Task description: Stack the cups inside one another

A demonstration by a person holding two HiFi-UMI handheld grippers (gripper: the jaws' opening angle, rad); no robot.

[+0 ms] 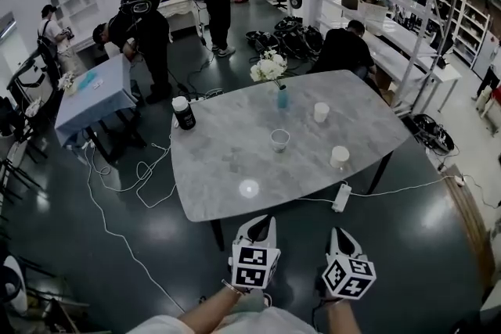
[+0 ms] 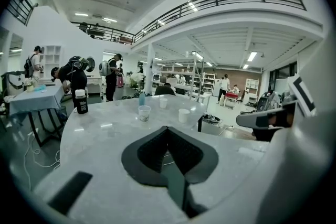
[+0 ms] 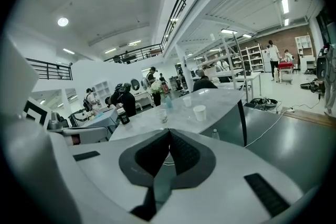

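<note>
On the grey, marble-patterned tabletop with rounded corners (image 1: 219, 168), the three cups stand upright and well apart, none nested. A translucent tapered cup (image 1: 279, 139) is near the middle, a white tapered cup (image 1: 321, 112) stands beyond it to the right, and a second white cup (image 1: 340, 157) is close to the right-hand edge. Behind them a slim blue vase (image 1: 282, 96) holds a bunch of white flowers (image 1: 268, 68), and a black cylindrical bottle with a white cap (image 1: 183, 113) stands at the far left corner. Between the cups and the near edge lies a smooth stretch of stone-look top bearing a round glare of lamp light. Short of that edge, over the dark glossy floor (image 1: 156, 246), the white-shelled left gripper (image 1: 261, 220) and the white-shelled right gripper (image 1: 339, 231) point at the table side by side. Each has its dark, textured pads pressed together at the tips, gripping nothing. A white power strip (image 1: 341, 197) shows just below the table's near right edge, and white cables (image 1: 117, 192) trail across the floor to the left. A person in black (image 1: 344, 49) sits at the far side, and others stand by a small table draped in pale blue cloth (image 1: 98, 94).
</note>
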